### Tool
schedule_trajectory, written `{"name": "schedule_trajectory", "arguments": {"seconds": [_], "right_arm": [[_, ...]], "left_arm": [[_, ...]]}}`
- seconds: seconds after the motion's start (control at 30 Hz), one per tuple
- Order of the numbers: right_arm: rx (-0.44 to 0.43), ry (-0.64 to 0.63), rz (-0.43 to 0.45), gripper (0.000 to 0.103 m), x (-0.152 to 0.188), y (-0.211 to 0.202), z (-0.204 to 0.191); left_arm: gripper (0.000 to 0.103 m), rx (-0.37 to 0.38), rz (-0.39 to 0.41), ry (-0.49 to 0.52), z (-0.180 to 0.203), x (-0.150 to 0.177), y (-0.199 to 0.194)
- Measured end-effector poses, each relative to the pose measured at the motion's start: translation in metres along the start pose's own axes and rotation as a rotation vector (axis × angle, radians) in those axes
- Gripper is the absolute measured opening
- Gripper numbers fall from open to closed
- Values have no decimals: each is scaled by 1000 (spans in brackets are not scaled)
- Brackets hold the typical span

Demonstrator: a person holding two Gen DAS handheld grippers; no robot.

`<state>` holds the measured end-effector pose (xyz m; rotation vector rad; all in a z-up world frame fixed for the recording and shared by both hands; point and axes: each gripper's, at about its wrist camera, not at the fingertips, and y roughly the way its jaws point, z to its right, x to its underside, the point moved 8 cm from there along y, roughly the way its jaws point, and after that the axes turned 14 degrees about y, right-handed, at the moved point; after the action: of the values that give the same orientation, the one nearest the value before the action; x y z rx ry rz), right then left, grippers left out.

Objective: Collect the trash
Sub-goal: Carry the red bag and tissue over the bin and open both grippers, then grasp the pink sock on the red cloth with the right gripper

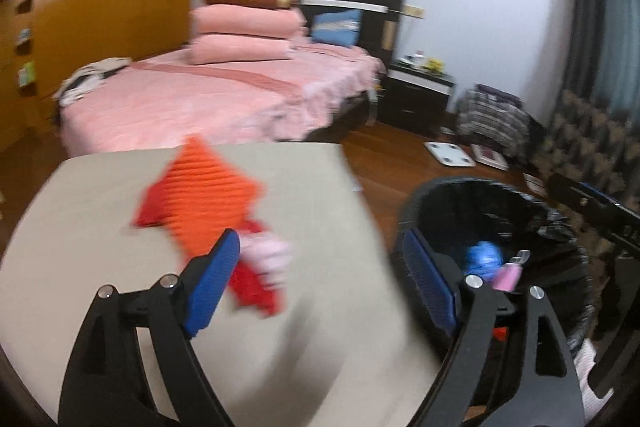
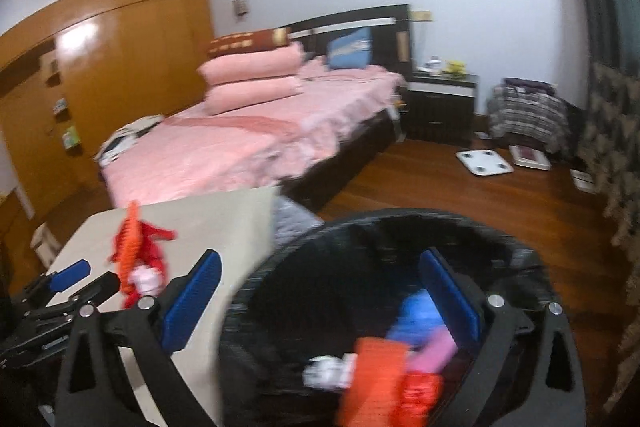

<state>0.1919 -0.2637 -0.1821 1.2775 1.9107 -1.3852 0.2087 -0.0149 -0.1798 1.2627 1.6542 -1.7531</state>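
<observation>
Bedroom with pink bed (image 1: 208,99) behind; beige tabletop (image 1: 100,227) in foreground, round black bag-lined trash bin (image 2: 400,227) on the wood floor just right of it. Remaining item: crumpled orange-and-red ribbed wrapper with a pale pink end (image 1: 208,211), on the table, blurred. Left gripper (image 1: 320,279) spread wide, holding nothing; wrapper lies ahead and left of its centreline, touching or just behind the left blue pad, long axis roughly fore-aft. Right gripper (image 2: 320,299) also wide and empty, over the bin, where orange, pink and blue scraps (image 2: 400,355) lie. Judgement: left is nearer; it needs a leftward shift to straddle the wrapper.
</observation>
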Motion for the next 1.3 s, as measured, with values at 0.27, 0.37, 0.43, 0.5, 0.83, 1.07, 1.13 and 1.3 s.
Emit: {"name": "schedule_trajectory", "arguments": {"seconds": [0.27,0.37,0.43,0.5,0.83,1.07,1.13,1.3], "right_arm": [[-172,-110,-103,97,56,15,-109],[-199,-154,-136,97,84,21,-137],[-201,-169,-158,97,99,27,-148],[-187,-186,-175,97,115,37,-156],[-82,-183,-233,91,137,94,-163],[-95,-210,-257,78,134,108,-169],[-105,-219,-273,73,136,111,-171],[-128,-224,-330,57,143,119,-176]], "left_arm": [[81,-150,-62,-41,-82,42,-24],[81,-179,-90,-62,-101,62,-27],[81,-188,-102,-77,-110,71,-28],[81,-199,-115,-92,-117,80,-26],[74,-193,-185,-188,-146,102,-4],[70,-179,-195,-203,-146,102,2],[70,-181,-194,-201,-144,103,2],[66,-184,-203,-209,-144,104,4]]}}
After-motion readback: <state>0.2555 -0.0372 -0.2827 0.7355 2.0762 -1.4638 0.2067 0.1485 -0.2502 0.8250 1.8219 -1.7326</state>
